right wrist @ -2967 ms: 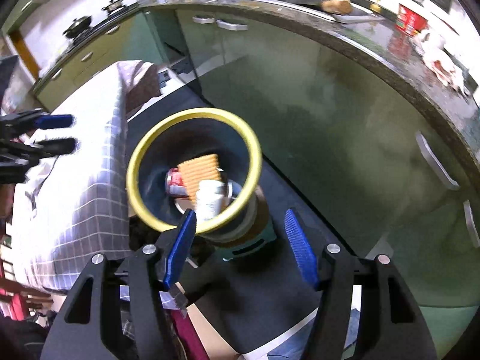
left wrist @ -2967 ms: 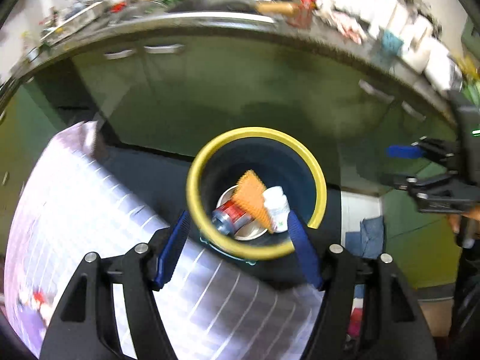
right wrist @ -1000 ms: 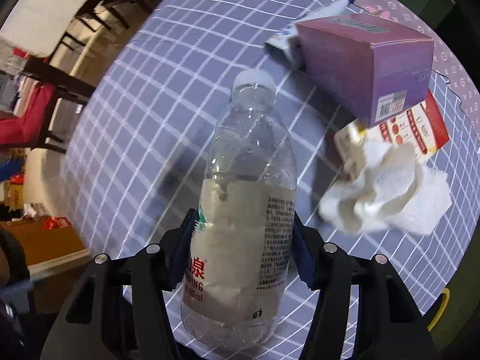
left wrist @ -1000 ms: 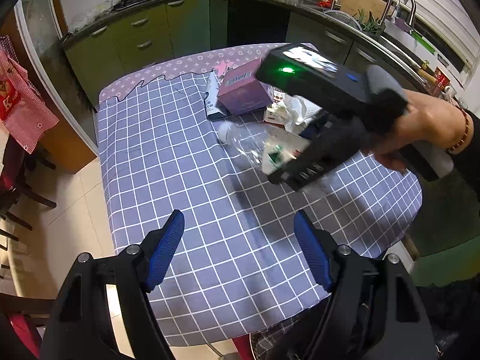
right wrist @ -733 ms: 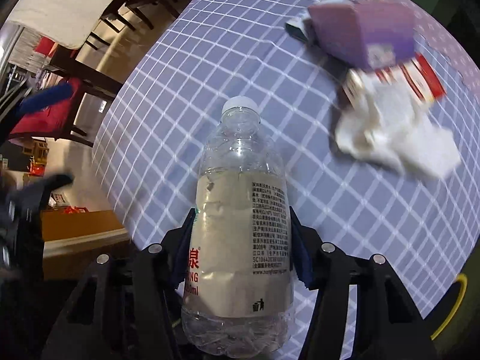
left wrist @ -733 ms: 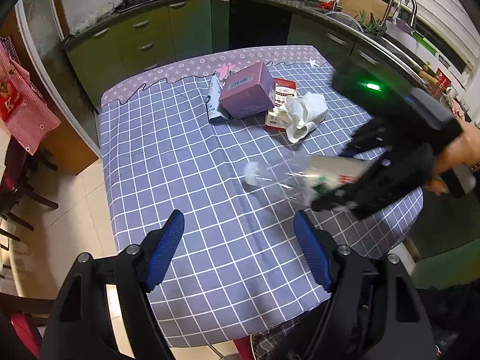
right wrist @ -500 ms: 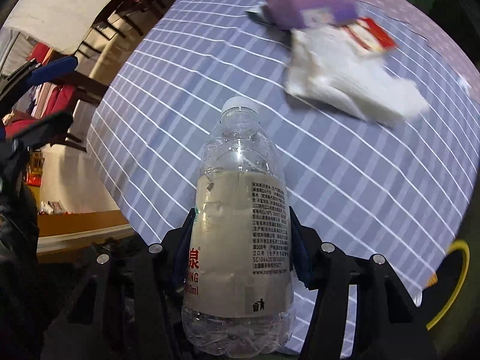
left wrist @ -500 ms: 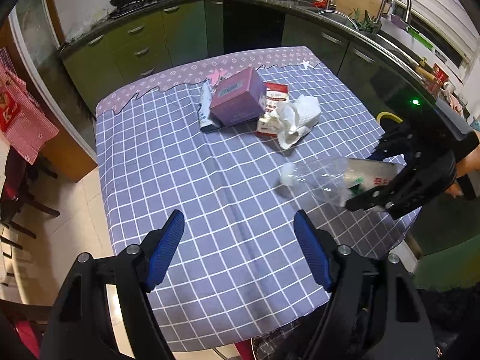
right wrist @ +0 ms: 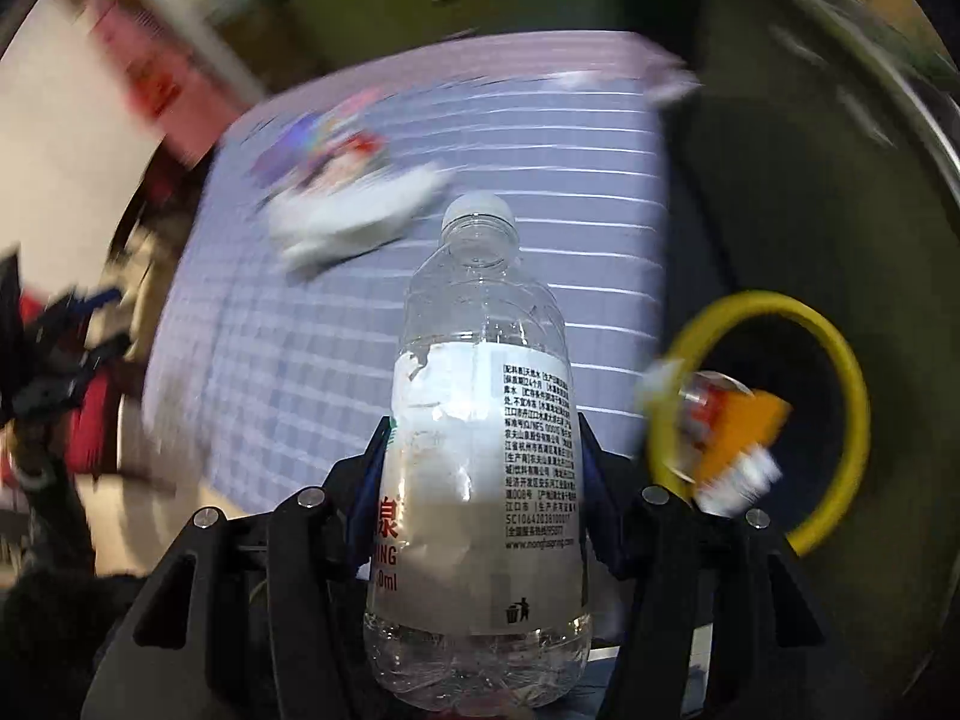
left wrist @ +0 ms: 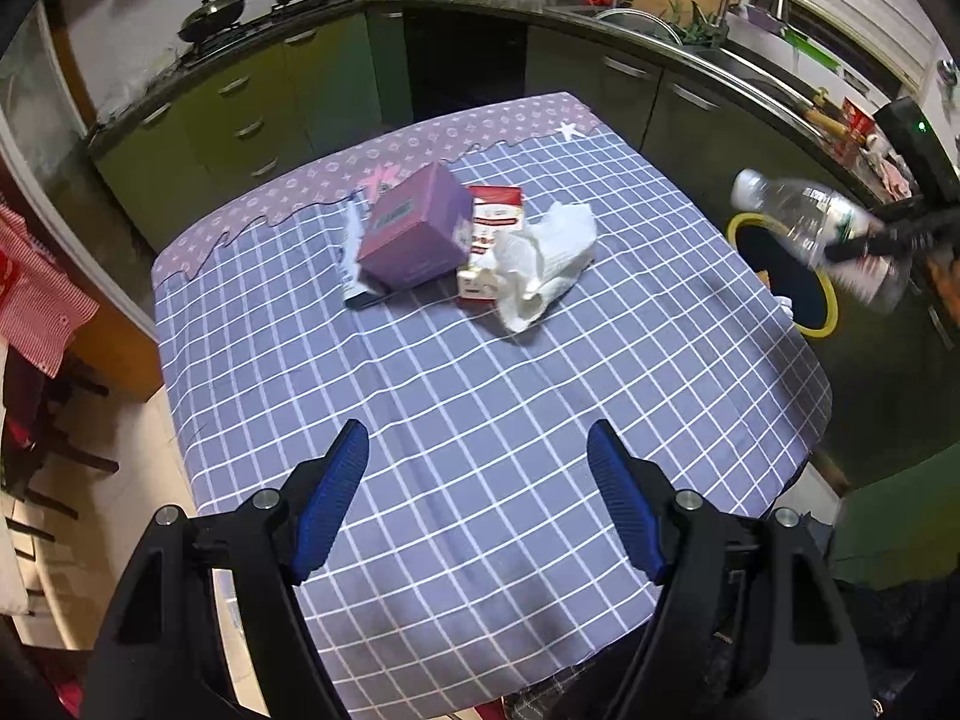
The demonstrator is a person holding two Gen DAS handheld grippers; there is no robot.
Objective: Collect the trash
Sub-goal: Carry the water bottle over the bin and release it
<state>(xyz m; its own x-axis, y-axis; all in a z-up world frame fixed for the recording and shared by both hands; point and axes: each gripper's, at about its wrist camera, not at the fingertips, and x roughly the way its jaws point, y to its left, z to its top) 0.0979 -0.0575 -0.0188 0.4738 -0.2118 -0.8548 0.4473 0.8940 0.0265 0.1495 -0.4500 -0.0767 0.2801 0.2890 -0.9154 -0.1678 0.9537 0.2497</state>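
Note:
My right gripper point(right wrist: 480, 456) is shut on a clear plastic bottle point(right wrist: 480, 420) with a white label. It holds the bottle in the air past the table's right edge, beside the yellow-rimmed trash bin point(right wrist: 840, 360). The bottle point(left wrist: 810, 228) and bin point(left wrist: 831, 306) also show in the left wrist view at the right. The bin holds a can, an orange piece and a small white bottle. My left gripper point(left wrist: 477, 495) is open and empty above the near part of the checked tablecloth point(left wrist: 480, 390).
On the table lie a purple box point(left wrist: 414, 234), a red-and-white carton point(left wrist: 489, 234), a crumpled white tissue point(left wrist: 543, 258) and a flat packet point(left wrist: 351, 264). Green kitchen cabinets and a counter with a sink surround the table. Chairs stand at the left.
My right gripper has carried the bottle from above the table to the right, off the edge and over toward the bin. The left gripper stays open over the table.

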